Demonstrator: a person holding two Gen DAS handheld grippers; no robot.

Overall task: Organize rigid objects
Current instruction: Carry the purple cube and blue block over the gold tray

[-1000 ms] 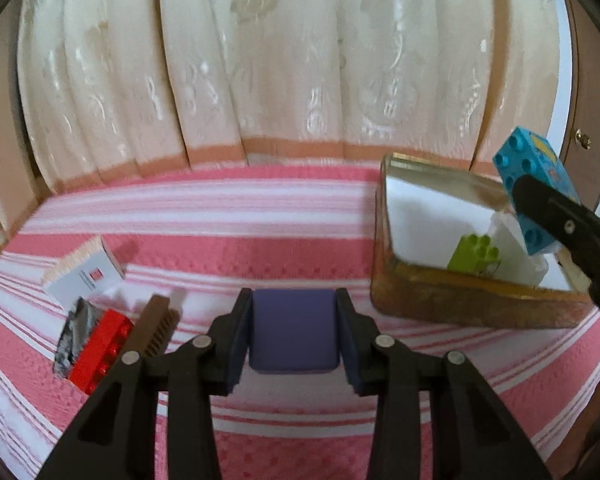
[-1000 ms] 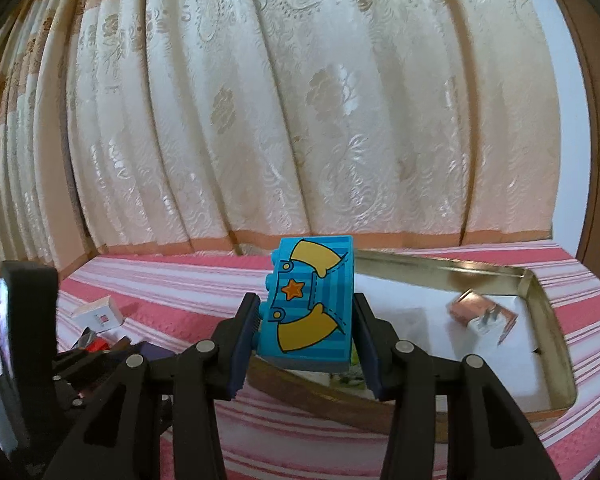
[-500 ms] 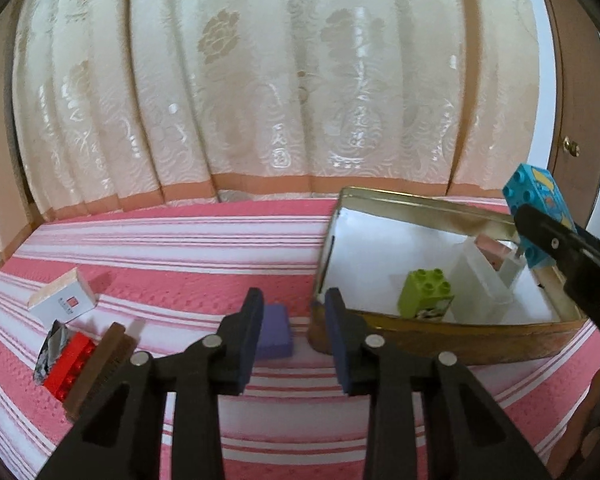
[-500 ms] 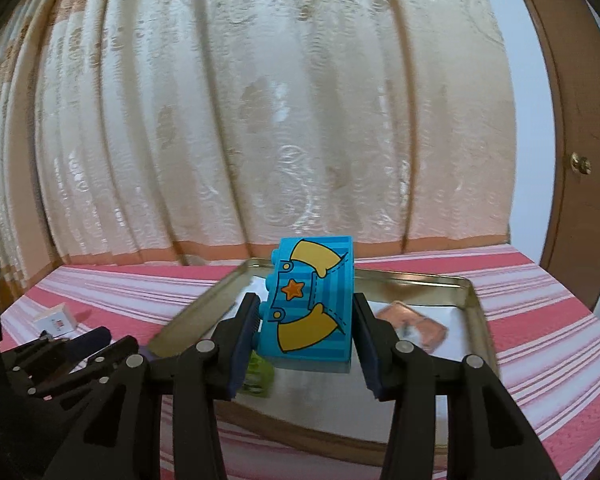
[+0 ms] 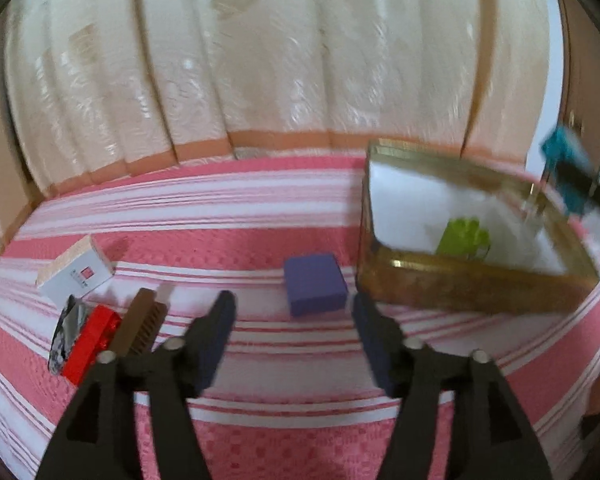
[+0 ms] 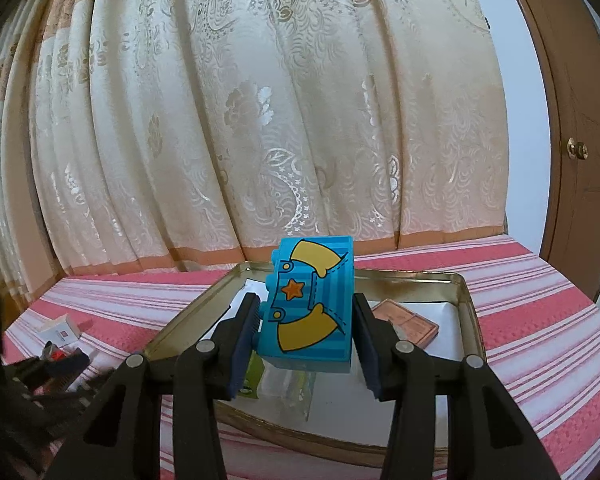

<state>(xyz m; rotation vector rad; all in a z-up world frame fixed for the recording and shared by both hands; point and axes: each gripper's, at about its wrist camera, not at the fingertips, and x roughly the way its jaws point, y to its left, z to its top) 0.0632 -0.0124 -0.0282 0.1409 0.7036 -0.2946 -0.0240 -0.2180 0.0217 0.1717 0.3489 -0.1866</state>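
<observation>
The right gripper (image 6: 306,332) clamps the blue printed brick (image 6: 310,306) directly above the gold tin (image 6: 466,300), brick's long axis across the fingers. The left gripper (image 5: 292,322), jaws opening and empty, faces the purple block (image 5: 315,289) just left of the tin. Only the left view shows that block; only the right shows the brick's print.
</observation>
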